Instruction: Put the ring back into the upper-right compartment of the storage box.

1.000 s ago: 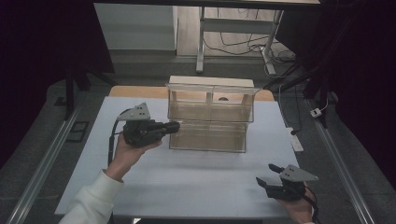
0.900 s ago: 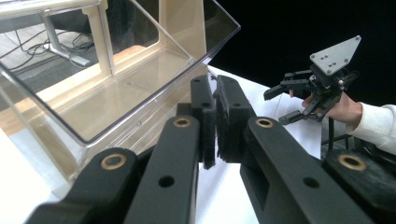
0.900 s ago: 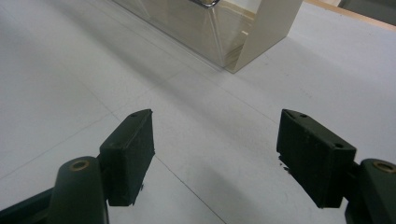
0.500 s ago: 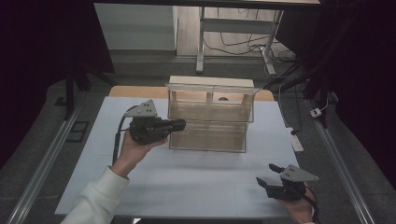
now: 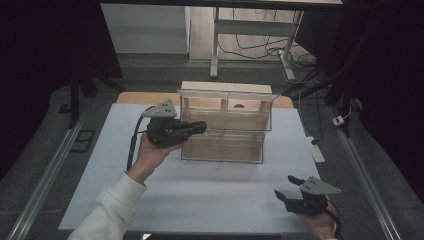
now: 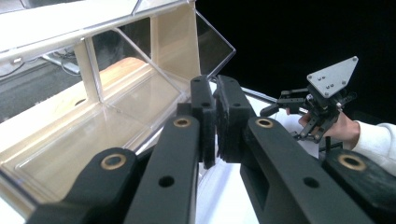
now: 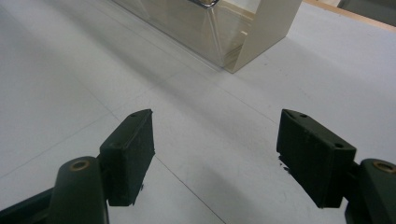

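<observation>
The clear bin [image 5: 225, 127] sits mid-surface [image 5: 200, 200]. The left gripper [image 5: 200, 127] is clenched empty at its left wall; the right gripper [image 5: 286, 187] (jaws released) rests apart. A sideways nudge could likely shove the light bin askew.

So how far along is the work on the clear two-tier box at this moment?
Early, by the look of it. The clear box stands on the white table with both tiers apparently empty, so nothing looks done. In hand: the left gripper, jaws shut and empty, is at the box's left end beside the upper tier. The right gripper rests open near the table's front edge. Any work on the box itself is left.
</observation>
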`<state>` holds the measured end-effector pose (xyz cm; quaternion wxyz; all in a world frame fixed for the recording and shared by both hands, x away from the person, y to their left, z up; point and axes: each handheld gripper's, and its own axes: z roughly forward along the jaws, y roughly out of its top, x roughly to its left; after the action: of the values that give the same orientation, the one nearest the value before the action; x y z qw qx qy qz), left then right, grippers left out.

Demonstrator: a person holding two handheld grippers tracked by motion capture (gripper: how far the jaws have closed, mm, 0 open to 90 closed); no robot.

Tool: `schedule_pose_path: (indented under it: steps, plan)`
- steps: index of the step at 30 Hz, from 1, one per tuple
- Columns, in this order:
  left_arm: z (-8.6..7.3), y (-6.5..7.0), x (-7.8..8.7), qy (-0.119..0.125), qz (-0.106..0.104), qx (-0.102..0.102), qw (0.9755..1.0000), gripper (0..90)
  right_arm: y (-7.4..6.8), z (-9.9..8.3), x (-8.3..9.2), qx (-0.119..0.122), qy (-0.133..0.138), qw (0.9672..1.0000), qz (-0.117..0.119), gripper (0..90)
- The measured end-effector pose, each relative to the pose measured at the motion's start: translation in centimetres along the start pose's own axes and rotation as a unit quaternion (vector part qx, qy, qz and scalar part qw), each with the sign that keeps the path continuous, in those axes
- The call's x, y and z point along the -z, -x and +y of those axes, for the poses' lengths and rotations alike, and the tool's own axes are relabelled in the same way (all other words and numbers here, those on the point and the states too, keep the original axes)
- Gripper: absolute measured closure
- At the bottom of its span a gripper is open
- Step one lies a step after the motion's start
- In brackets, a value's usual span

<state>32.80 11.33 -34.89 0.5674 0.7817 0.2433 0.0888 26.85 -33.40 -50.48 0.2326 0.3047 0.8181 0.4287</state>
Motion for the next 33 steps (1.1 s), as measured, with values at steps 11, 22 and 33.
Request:
schedule_pose_path:
  steps: [11,22,33]
  plan:
    - [0.8,-0.2,-1.3,-0.004,-0.001,0.003,1.0000,85.8,0.0,0.0,0.0,0.000,-0.001,1.0000,-0.001,27.2]
    - [1.8,-0.1,-3.0,-0.011,0.001,0.000,0.9999,85.8,0.1,0.0,0.0,0.000,-0.001,1.0000,-0.001,27.2]
    - [2.4,-0.2,-4.3,-0.012,0.004,0.004,0.9999,85.8,0.1,-0.1,-0.1,0.000,-0.001,1.0000,0.000,27.2]
